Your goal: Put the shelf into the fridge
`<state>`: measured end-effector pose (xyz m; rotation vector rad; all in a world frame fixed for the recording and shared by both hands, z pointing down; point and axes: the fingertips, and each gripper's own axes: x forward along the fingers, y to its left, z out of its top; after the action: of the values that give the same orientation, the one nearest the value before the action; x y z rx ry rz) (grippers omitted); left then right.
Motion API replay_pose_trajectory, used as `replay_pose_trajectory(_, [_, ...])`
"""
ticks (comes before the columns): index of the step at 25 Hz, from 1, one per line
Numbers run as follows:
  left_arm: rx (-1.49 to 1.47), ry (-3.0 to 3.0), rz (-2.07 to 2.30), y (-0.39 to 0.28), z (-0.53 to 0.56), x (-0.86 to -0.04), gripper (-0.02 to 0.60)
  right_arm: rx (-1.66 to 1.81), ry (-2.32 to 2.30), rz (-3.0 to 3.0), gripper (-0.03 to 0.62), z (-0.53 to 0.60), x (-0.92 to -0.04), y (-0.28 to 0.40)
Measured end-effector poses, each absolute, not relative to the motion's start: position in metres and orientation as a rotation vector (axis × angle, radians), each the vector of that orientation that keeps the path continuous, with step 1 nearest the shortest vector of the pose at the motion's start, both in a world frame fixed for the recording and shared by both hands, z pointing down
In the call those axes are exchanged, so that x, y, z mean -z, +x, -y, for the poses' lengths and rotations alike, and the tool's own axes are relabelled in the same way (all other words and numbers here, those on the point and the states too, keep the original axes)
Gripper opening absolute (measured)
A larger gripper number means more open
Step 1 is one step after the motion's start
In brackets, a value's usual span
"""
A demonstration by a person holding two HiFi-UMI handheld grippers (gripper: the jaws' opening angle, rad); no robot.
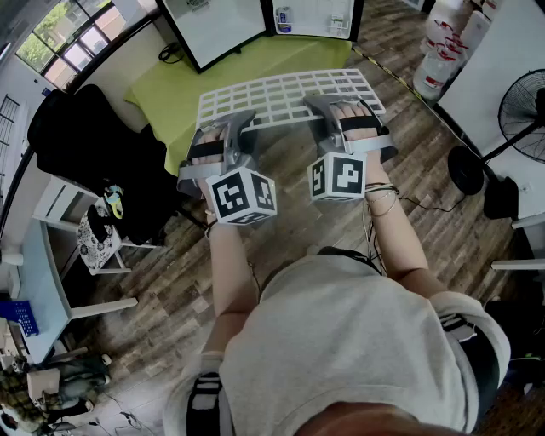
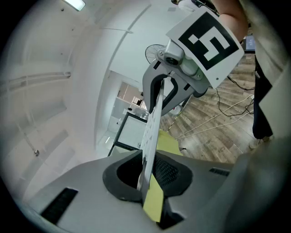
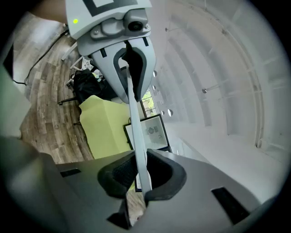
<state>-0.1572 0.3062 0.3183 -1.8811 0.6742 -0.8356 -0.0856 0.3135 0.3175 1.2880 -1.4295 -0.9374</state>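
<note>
Both tongs grip the shelf point(image 1: 285, 95) by its near edge. The left tongs point(image 1: 243, 117) are clamped on the left part and the right tongs point(image 1: 320, 104) on the right part, with the jaws narrow and the pads pressed on the thin panel. The left gripper view shows the shelf edge-on point(image 2: 152, 123), running from between the left tongs point(image 2: 148, 169) across to the other tongs. The right gripper view shows the same from the right tongs point(image 3: 138, 175).

The shelf is in the air, reaching forward from both tongs. It sits over the green table point(image 1: 170, 94), short of what looks like the open fridge point(image 1: 298, 19) further ahead. It is not in yet.

Risks:
- The grip is on one edge only, so the far edge hangs free. It could sag and clip the table or the fridge frame on the way in.
- The panel is thin and smooth and the pad contact is small. A twist or bump could let it slide out of the jaws.
- If the hands move unevenly, the shelf skews and jams at the opening.

The shelf is a white, flat, rigid-looking grid of small rectangular slots. It is very thin side-on, held about level, and shows no damage.
</note>
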Motion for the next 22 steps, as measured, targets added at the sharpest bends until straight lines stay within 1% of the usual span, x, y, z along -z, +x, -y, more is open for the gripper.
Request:
replay_pose_trajectory(11, [0.831,-1.864,-0.675,-0.153,-0.306,-0.322,0.066,0.907,1.29,1.446,0.055,-0.313,-0.323,-0.081])
replay_pose_trajectory(18, [0.837,-1.849,-0.693,-0.151,-0.305,-0.32,0.067,0.904,1.323,1.463,0.066,-0.311,-0.32,-0.079])
replay_pose_trajectory(22, [0.827,-1.861,-0.698,-0.137,-0.301,-0.319,0.067,0.914,1.31,1.454,0.069,-0.308,-0.318,-0.064])
